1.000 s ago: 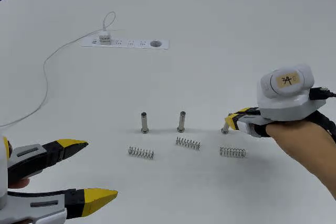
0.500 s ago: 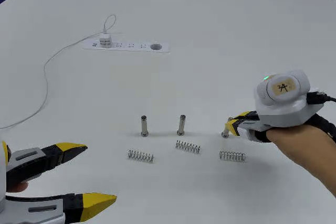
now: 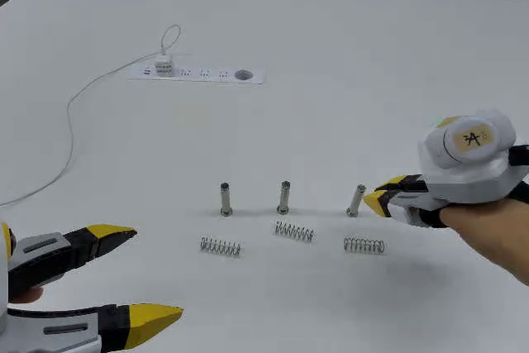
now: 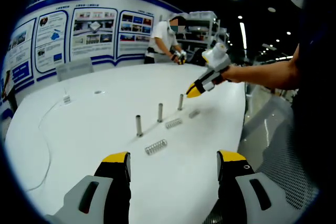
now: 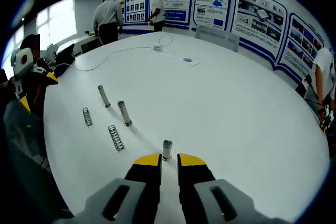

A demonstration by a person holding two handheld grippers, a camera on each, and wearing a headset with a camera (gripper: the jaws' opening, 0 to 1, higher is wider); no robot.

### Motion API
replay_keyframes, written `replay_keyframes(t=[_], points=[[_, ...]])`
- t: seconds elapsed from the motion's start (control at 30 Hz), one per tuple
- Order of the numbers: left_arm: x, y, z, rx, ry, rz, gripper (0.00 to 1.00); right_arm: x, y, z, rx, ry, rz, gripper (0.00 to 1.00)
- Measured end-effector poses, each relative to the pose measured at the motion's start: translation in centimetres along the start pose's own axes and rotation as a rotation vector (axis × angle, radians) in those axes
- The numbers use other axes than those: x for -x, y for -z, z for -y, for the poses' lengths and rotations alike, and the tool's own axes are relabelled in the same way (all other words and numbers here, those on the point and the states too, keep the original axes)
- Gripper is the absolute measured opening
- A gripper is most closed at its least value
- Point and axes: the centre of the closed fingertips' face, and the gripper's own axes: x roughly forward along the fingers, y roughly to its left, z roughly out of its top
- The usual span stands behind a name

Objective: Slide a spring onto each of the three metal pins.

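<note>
Left gripper: we hold it low at the near left of the tabletop. Its jaws are spread wide and grasp nothing, and they point toward the row of parts.
Left pin: it stands upright and bare. The left spring lies on its side just on our side of the pin, not touching it.
Middle pin: also upright and bare. The middle spring lies flat near its foot, apart from it.
Right pin: it is bare and seems to lean slightly in the head view. In the right gripper view it stands just beyond the jaw tips.
Right spring: it lies flat on our side of the right pin, just beside it and down-left of the right gripper.
Right gripper: it sits just right of the right pin with its tips aimed left at it. The jaws are parted by a narrow gap and grasp nothing.
Deciding relation: every spring's long axis runs left to right along the tabletop, while every pin's axis runs straight up. We judge each spring must be lifted and turned on end before it can slide down.
Nearer hand: we judge the right gripper is far closer to the right spring. The left gripper is well apart from the left spring, though nearer to it than the right one is.
Progress: no pin carries a spring yet.
</note>
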Motion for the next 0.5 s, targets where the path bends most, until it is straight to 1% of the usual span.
replay_keyframes(t=[0.07,0.13,0.17,0.2,0.23,0.27,0.33,0.43,0.5], points=[[0.0,0.0,0.1,0.0,0.001,0.0,0.68,0.1,0.3,-0.4,0.036,-0.04,-0.007,0.13],[0.0,-0.1,0.1,-0.001,0.002,0.0,0.68,0.4,0.9,-1.0,0.082,-0.084,-0.032,0.13],[0.0,-0.1,0.1,-0.001,0.002,0.0,0.68,0.5,1.1,-1.2,0.1,-0.103,-0.035,0.13],[-0.1,-0.1,0.0,0.0,0.002,0.0,0.68,0.6,1.6,-1.2,0.116,-0.118,-0.057,0.13],[-0.1,-0.1,0.0,-0.001,0.001,0.0,0.68,0.6,1.8,-1.3,0.141,-0.132,-0.063,0.13],[-0.1,-0.1,0.0,0.0,0.002,0.0,0.68,0.7,2.0,-1.6,0.169,-0.158,-0.065,0.13],[-0.1,-0.1,0.0,-0.001,0.002,0.0,0.68,0.8,2.7,-1.8,0.183,-0.185,-0.09,0.13],[-0.2,0.0,0.1,-0.002,0.006,-0.001,0.68,0.8,3.9,-2.3,0.286,-0.242,-0.141,0.14],[-0.2,0.0,0.1,-0.002,0.007,-0.003,0.68,0.7,4.5,-2.4,0.318,-0.255,-0.163,0.14]])
